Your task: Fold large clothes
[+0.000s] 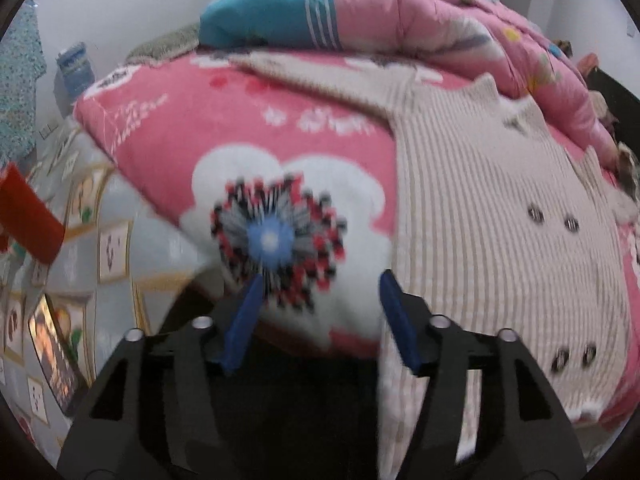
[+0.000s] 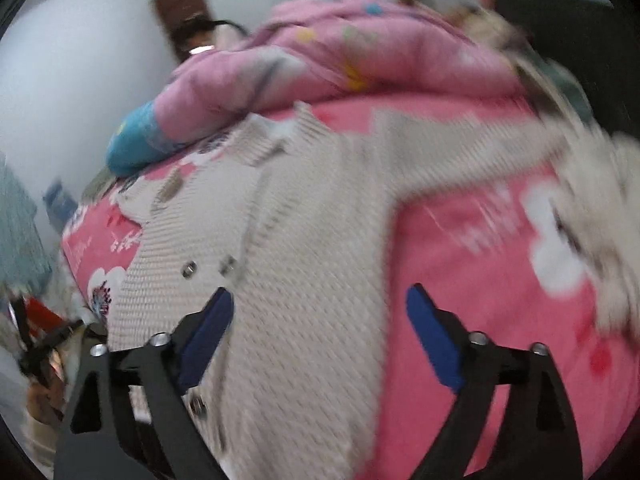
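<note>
A crumpled pink padded quilt (image 1: pixel 460 20) with a blue end is heaped at twelve o'clock on the pink flower-printed bed sheet (image 1: pixel 248 120), its edge lying just beyond the collar of the beige ribbed knit cardigan (image 1: pixel 500 208). The left wrist view alone shows a pale tiled floor (image 1: pixel 116 248) with a red object at nine o'clock, and only the garment's left side, spread flat from one to five o'clock with two pairs of dark buttons. The right wrist view, much blurred, shows the cardigan (image 2: pixel 288 280) filling the centre, one sleeve stretched toward two o'clock. The left gripper (image 1: pixel 320 304) hangs with jaws apart over a white flower, beside the cardigan's hem, clamping nothing. The right gripper (image 2: pixel 320 316) stands wide apart above the knit, empty.
</note>
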Motion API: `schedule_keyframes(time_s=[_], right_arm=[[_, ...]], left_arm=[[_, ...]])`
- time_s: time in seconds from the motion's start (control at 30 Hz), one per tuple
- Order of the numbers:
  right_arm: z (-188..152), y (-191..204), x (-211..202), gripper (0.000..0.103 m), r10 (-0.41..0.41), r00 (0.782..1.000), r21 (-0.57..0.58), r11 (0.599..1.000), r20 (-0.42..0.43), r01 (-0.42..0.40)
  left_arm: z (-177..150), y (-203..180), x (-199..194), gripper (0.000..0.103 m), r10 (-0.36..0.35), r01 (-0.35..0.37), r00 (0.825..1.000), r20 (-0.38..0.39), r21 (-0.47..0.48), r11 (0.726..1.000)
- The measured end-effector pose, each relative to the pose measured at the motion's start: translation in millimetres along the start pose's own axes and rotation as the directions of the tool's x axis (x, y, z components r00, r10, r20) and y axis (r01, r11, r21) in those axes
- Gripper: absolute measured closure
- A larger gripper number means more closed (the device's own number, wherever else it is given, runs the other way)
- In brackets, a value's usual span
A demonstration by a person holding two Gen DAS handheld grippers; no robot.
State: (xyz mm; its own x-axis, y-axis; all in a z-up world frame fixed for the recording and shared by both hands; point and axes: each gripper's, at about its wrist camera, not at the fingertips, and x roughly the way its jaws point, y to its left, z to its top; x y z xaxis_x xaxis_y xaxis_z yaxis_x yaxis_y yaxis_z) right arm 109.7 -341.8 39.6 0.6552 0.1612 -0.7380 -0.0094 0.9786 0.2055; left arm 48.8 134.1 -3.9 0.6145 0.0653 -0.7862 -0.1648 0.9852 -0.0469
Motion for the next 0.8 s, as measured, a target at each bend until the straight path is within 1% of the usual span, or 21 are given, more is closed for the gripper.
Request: schedule_keyframes(time_s=[0.03, 0.07, 0.1, 0.17, 0.23, 0.27, 0.3, 0.37, 0.4, 0.47, 0.6, 0.67, 0.73, 0.77, 0.8], right_arm=[[8, 22, 12, 0.009, -0.01, 1.0, -0.064, 0.998, 0.01, 0.011], [12, 39, 21, 0.008, -0.02, 1.0, -0.102, 0.995, 0.013, 0.021], [20, 62, 39, 0.007, -0.031, 0.999, -0.156, 0.987, 0.012, 0.032], [33, 106, 71, 0.007, -0.037, 0.999, -0.255, 0.966, 0.005, 0.037], [43, 139, 98, 0.007, -0.026, 1.0, -0.305, 0.952, -0.011, 0.021], [48, 150, 107, 0.007, -0.016, 1.0, -0.313, 0.95, -0.016, 0.011], [56, 171, 126, 0.007, 0.007, 1.0, -0.326, 0.945, -0.02, -0.013], [68, 198, 153, 0.007, 0.02, 1.0, -0.354, 0.935, -0.019, -0.026], [67, 206, 161, 0.007, 0.02, 1.0, -0.363, 0.931, -0.013, -0.023], [72, 228, 187, 0.007, 0.007, 1.0, -0.401, 0.916, 0.002, -0.006], [73, 256, 232, 0.007, -0.034, 0.999, -0.463, 0.886, -0.013, 0.024], [70, 267, 252, 0.007, -0.051, 0.998, -0.49, 0.871, -0.031, 0.03], [66, 272, 267, 0.007, -0.066, 0.997, -0.506, 0.862, -0.051, 0.031], [63, 273, 274, 0.007, -0.067, 0.996, -0.513, 0.858, -0.063, 0.025], [61, 272, 278, 0.007, -0.066, 0.995, -0.516, 0.857, -0.073, 0.019]], left_arm=[[9, -3, 1, 0.034, 0.005, -0.005, 1.0, 0.019, -0.003, 1.0], [18, -4, 3, 0.031, 0.014, -0.014, 0.999, 0.038, -0.008, 1.0], [32, -5, 9, 0.029, 0.028, -0.027, 0.998, 0.064, -0.02, 0.999], [52, -4, 20, 0.028, 0.04, -0.036, 0.996, 0.085, -0.039, 0.999], [77, 1, 35, 0.028, 0.043, -0.036, 0.994, 0.101, -0.075, 0.997], [92, 5, 44, 0.028, 0.052, -0.042, 0.993, 0.107, -0.096, 0.994], [103, 7, 51, 0.028, 0.06, -0.047, 0.992, 0.112, -0.11, 0.993], [128, 16, 69, 0.028, 0.083, -0.065, 0.989, 0.123, -0.14, 0.988], [147, 24, 82, 0.028, 0.104, -0.081, 0.986, 0.13, -0.168, 0.983], [174, 37, 104, 0.028, 0.138, -0.109, 0.981, 0.134, -0.199, 0.974], [222, 66, 153, 0.028, 0.202, -0.169, 0.973, 0.112, -0.247, 0.954], [241, 81, 174, 0.028, 0.197, -0.164, 0.975, 0.098, -0.272, 0.948], [261, 94, 197, 0.029, 0.161, -0.127, 0.983, 0.09, -0.302, 0.945], [269, 99, 207, 0.031, 0.148, -0.115, 0.986, 0.083, -0.311, 0.944], [277, 103, 217, 0.038, 0.136, -0.105, 0.988, 0.076, -0.318, 0.942]])
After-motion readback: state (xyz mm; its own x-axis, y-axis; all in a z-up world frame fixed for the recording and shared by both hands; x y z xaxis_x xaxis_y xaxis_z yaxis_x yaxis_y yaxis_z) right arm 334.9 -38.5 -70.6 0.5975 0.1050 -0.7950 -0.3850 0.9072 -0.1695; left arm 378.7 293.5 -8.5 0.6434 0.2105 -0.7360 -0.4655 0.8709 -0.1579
